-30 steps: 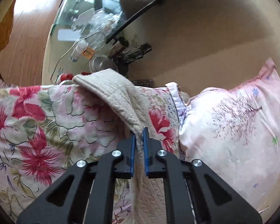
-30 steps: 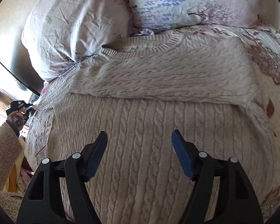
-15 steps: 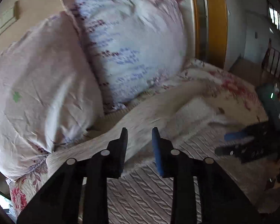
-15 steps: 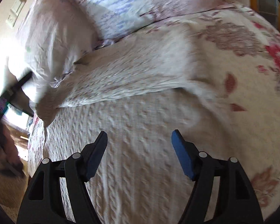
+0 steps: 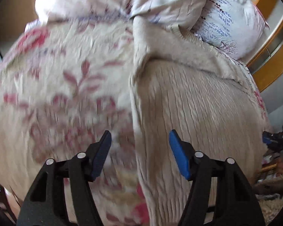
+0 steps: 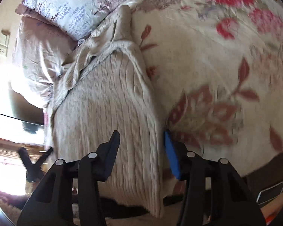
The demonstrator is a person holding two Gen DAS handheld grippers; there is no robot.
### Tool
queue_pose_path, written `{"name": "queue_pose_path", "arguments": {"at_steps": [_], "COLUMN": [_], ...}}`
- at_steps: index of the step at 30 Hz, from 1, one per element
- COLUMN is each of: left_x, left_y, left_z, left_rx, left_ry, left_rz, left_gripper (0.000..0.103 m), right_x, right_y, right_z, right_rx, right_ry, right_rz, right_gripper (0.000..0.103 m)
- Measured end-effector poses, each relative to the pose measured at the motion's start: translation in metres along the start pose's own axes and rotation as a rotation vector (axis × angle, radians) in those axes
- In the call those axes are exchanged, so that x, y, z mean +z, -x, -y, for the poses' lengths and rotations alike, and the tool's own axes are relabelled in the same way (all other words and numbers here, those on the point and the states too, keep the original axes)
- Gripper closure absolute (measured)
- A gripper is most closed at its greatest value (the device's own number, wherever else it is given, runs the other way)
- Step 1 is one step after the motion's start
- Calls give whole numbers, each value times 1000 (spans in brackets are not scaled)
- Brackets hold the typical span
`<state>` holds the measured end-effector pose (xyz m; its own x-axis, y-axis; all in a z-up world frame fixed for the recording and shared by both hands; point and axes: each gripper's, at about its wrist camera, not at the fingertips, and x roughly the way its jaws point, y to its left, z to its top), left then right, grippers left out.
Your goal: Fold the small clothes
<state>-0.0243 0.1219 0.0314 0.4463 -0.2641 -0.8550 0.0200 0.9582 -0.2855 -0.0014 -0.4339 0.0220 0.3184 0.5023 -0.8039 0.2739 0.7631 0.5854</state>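
A beige cable-knit sweater (image 5: 194, 105) lies on the floral bedspread (image 5: 56, 86), its sleeves folded across the upper part. My left gripper (image 5: 139, 150) is open and empty, its jaws either side of the sweater's left edge near the hem. In the right wrist view the sweater (image 6: 107, 116) runs from the pillows to the bed's near edge. My right gripper (image 6: 141, 150) is open over the sweater's right edge near the hem, holding nothing.
Two pale printed pillows (image 5: 160, 1) lean at the head of the bed, also in the right wrist view (image 6: 69, 7). The other gripper (image 6: 34, 163) shows at the lower left there. A wooden frame (image 5: 269, 43) stands at the right.
My left gripper let go of the sleeve, opened wide and swung down to the sweater's left edge. My right gripper moved to the sweater's right edge, staying open.
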Motion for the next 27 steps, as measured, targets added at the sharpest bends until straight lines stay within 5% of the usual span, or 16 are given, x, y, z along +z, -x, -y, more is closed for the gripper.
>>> {"name": "queue_pose_path", "arguments": {"at_steps": [5,7,9,13,17,20,21,23,24,27], "left_x": [-35,-41,-42,-12,78,153,174,200,203,198], "left_y": [7,7,2,-2,5,-5,-13,-31,-37,-50], "left_z": [1,1,2,5,0,-4,-4,-9,-15,-32], "left_rx": [-132,-166,-217,-333,-401,-403,-367,-328,-303,-287], "left_ry": [62,90,121,122,94,136,146,195,234,293], "left_rz": [-61,-92,-135,-137,43,180,205,214,210,175], "left_gripper": [64,70,94,97,97,92,90,80,63,53], "right_x": [-25,-31,-30,-1,67,131,151,171,175,164], "right_y": [-9,-10,-10,-3,10,11,7,-3,-8,-20], "right_z": [6,10,9,-11,-37,-55,-60,-63,-63,-63], "right_rx": [155,211,250,349,418,388,354,331,302,298], "right_ry": [-21,-41,-49,-24,21,8,-17,-56,-85,-108], "right_rz": [-176,-214,-218,-116,72,247,299,340,333,307], "right_gripper": [70,89,94,95,95,95,94,74,48,42]}}
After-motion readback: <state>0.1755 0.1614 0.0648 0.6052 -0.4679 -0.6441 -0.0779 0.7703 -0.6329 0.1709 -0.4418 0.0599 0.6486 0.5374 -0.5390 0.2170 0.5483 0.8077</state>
